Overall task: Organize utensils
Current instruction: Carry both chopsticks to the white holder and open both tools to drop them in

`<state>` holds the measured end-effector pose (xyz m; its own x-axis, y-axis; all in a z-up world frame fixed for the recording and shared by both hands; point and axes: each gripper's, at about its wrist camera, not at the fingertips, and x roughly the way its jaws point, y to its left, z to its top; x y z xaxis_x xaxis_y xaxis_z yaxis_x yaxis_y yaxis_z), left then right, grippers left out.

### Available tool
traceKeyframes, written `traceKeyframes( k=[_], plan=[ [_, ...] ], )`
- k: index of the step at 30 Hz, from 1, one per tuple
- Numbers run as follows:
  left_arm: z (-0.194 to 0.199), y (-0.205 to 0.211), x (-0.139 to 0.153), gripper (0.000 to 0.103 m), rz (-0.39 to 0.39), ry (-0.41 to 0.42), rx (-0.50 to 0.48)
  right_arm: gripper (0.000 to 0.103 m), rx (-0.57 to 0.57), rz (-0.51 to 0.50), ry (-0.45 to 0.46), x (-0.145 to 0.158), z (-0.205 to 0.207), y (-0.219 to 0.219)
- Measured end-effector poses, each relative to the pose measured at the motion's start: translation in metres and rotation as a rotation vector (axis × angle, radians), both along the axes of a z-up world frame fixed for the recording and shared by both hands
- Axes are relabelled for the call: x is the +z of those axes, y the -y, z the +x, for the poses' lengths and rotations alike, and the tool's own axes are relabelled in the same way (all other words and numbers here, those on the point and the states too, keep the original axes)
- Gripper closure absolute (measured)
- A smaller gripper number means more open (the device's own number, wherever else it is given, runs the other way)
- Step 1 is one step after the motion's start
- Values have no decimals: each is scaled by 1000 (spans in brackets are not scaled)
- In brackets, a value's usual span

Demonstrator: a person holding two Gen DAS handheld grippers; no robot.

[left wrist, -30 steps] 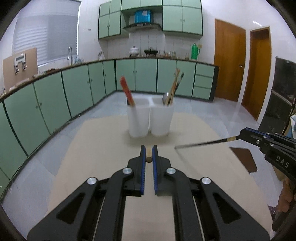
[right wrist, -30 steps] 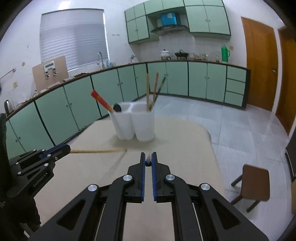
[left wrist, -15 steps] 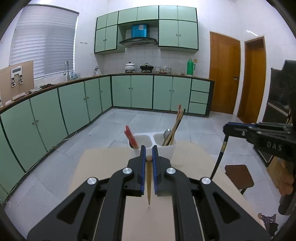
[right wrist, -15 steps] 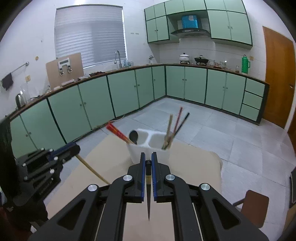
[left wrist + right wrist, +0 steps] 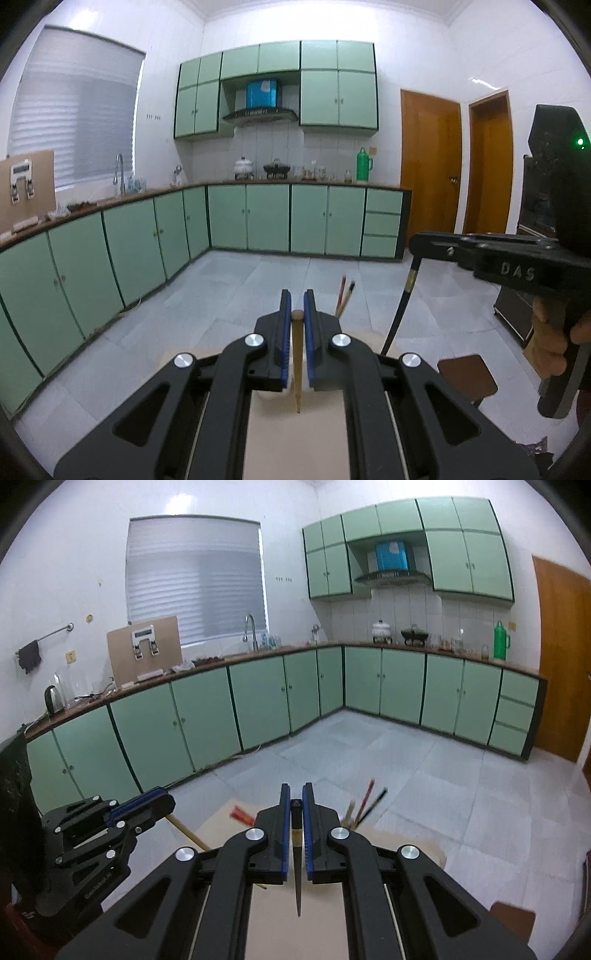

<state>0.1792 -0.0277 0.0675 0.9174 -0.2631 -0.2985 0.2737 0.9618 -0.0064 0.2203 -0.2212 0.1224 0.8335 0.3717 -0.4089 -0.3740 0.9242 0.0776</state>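
Observation:
My left gripper [image 5: 297,301] is shut on the top end of a pale wooden chopstick [image 5: 297,369], which hangs point-down over the beige table [image 5: 295,443]. My right gripper [image 5: 294,794] is shut on a black chopstick [image 5: 297,878] that also hangs point-down. Each view shows the other gripper to the side: the right gripper [image 5: 415,243] with its black chopstick [image 5: 400,306], and the left gripper [image 5: 166,803] with its wooden one [image 5: 186,832]. The white holder is almost hidden behind the fingers. Only the chopstick tops [image 5: 365,805] and a red pair [image 5: 240,814] standing in it show.
A brown stool [image 5: 467,373] stands on the tiled floor to the right of the table. Green cabinets [image 5: 207,723] line the left and far walls, well away. A person's hand [image 5: 554,332] grips the right tool's handle.
Both grippers have risen with their chopsticks. The chopsticks swung from lying level to hanging point-down. The white holder dropped from the middle of each view to behind the fingers.

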Motion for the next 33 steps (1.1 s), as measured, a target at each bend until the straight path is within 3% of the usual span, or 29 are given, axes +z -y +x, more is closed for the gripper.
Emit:
traceKeyframes(
  k=[7,14,22,33],
  plan=[
    [34,13,34,97,18,77,3,97,-29,7,67,30,30,-5],
    [87,23,36,97,16,64,23,97,-71,45,91,39,71,-5],
    [139,25,1,97,16,-17,31,97,-87,28,78,11,110,-12],
    [169,16,-28,97,29,-68,38,97,-97,0,9,-36,134,-18]
  ],
)
